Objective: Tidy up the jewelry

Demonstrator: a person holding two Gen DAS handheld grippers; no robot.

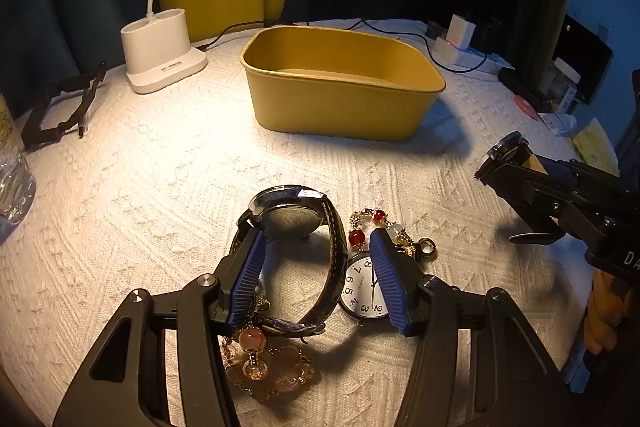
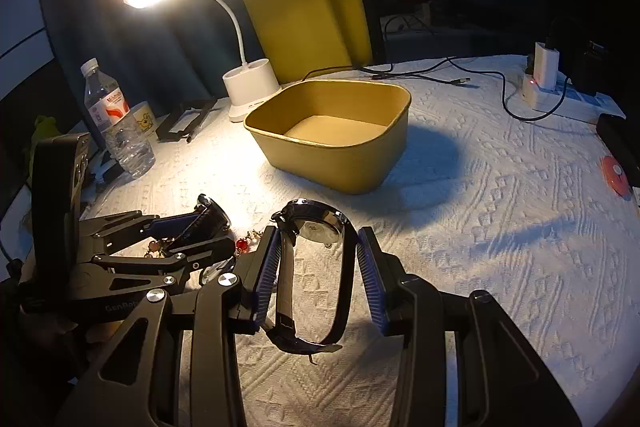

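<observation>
With my right gripper (image 2: 318, 279) holding a black-strapped watch (image 2: 316, 267) between its fingers, I should carry it over the far yellow bin (image 2: 332, 147) before letting go. My left gripper (image 1: 320, 277) stands wide over a second watch (image 1: 296, 247), a white-faced pocket watch (image 1: 362, 287) and beaded bracelets (image 1: 264, 363) on the near table (image 1: 160, 187).

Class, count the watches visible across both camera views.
3. The first wristwatch is held in the right gripper; the second wristwatch sits on the tablecloth between the left gripper's open fingers; a white-dial watch lies beside it. More could be hidden under the grippers.
</observation>
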